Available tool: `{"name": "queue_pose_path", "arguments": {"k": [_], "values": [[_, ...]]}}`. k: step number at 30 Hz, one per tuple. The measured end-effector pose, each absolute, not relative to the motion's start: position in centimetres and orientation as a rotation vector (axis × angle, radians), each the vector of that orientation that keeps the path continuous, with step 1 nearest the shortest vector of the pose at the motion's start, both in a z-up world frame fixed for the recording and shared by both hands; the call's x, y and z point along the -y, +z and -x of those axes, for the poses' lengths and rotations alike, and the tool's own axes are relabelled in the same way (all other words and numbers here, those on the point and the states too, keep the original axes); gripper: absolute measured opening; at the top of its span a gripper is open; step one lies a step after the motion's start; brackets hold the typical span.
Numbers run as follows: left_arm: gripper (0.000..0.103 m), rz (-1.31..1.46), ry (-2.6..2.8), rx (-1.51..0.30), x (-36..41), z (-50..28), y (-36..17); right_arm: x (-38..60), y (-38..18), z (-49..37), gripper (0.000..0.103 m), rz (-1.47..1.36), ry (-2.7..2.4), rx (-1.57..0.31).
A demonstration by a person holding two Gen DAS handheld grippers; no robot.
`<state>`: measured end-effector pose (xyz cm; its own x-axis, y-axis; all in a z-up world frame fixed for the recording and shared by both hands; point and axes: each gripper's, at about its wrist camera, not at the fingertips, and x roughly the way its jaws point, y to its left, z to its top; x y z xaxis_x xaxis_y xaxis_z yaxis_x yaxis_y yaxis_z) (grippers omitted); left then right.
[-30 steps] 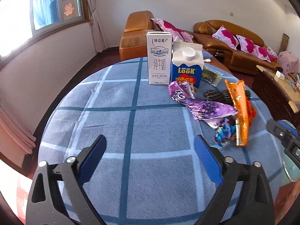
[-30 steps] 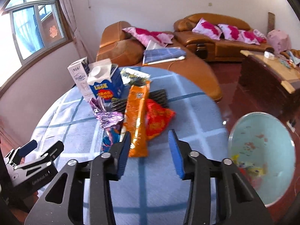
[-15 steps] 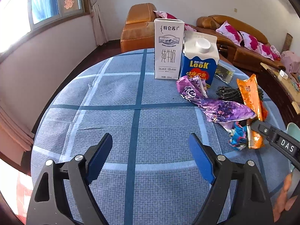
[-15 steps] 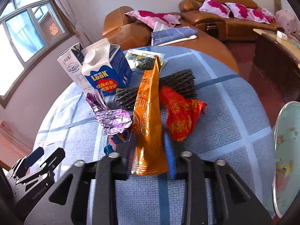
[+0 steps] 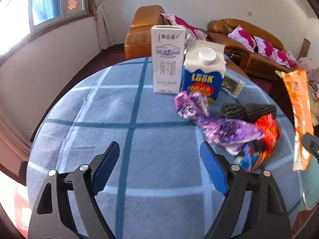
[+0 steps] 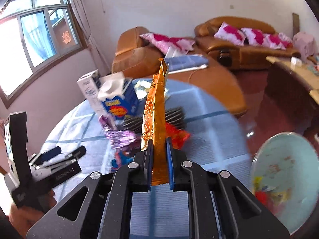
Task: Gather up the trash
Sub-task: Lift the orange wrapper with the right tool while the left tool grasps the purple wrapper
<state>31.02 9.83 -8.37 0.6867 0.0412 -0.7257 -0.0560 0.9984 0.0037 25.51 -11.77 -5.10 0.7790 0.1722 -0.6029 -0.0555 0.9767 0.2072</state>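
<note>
My right gripper [image 6: 159,149] is shut on a long orange snack wrapper [image 6: 156,107] and holds it upright above the table; the wrapper also shows at the right edge of the left wrist view [image 5: 299,115]. My left gripper [image 5: 159,159] is open and empty over the blue checked tablecloth [image 5: 99,139]. Ahead of it lie a purple wrapper [image 5: 219,125], a red wrapper [image 5: 268,131], a small blue wrapper [image 5: 247,159] and a black ridged tray [image 5: 249,109]. A white milk carton [image 5: 167,59] and a blue LOOK carton [image 5: 203,73] stand behind them.
A pale blue bin [image 6: 285,179] with some trash inside stands on the floor to the right of the table. A clear packet [image 5: 232,84] lies behind the cartons. Brown sofas [image 6: 239,39] with pink cushions and a wooden side table [image 6: 295,79] stand beyond.
My right gripper has closed on the orange wrapper and lifted it off the table. My left gripper has moved forward toward the trash pile, still open.
</note>
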Motion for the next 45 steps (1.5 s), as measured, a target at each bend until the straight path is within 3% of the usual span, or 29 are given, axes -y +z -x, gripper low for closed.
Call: {"name": "queue_pose_path", "arguments": {"k": [12, 13, 15, 18, 20, 21, 30, 45], "values": [[0.077, 0.103, -0.037, -0.893, -5.0, -37.2, -10.0, 17.6, -5.7, -26.6, 0.013, -0.187, -0.02, -0.654], [0.075, 0.097, -0.042, -0.903, -4.6, -37.6, -10.4, 17.8, -5.9, -26.5, 0.013, -0.195, -0.018, -0.66], [0.058, 0.098, -0.06, -0.929, -4.3, -38.2, -11.4, 17.8, -6.2, -26.6, 0.013, -0.199, -0.014, -0.668], [0.043, 0.102, -0.08, -0.926, -4.7, -38.0, -11.6, 18.0, -6.3, -26.2, 0.013, -0.206, -0.009, -0.672], [0.038, 0.115, -0.089, -0.915, -5.4, -37.6, -11.3, 18.2, -6.2, -26.0, 0.013, -0.212, -0.011, -0.667], [0.03, 0.113, -0.083, -0.895, -6.0, -37.2, -10.8, 18.4, -6.1, -25.8, 0.013, -0.217, -0.012, -0.661], [0.03, 0.062, -0.105, -0.78, -9.1, -31.8, -7.0, 18.1, -5.5, -23.5, 0.013, -0.234, -0.002, -0.641], [0.031, -0.07, -0.106, -0.793, -8.0, -24.6, -6.3, 15.8, -5.3, -18.6, 0.013, -0.196, 0.024, -0.665]]}}
